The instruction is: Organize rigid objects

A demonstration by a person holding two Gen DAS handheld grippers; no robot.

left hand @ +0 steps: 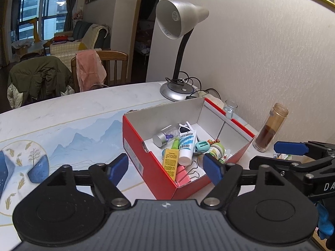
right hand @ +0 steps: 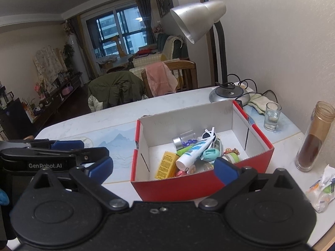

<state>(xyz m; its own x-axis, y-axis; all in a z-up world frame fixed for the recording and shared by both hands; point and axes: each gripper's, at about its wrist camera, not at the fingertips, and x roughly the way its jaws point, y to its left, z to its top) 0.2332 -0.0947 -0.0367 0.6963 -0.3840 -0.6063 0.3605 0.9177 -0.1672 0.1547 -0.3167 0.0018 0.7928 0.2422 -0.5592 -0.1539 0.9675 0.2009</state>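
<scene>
A red cardboard box with a white inside stands on the table. It holds a white tube, a yellow carton, a clear jar with a silver cap, sunglasses, a teal case, a small green-lidded jar and pink binder clips. My left gripper is open and empty in front of the box's near corner. My right gripper is open and empty in front of the box's near wall.
A silver desk lamp stands behind the box with its cord. A glass of water and a bottle of brown liquid stand right of the box. A crumpled wrapper lies at the right. Chairs stand beyond the table.
</scene>
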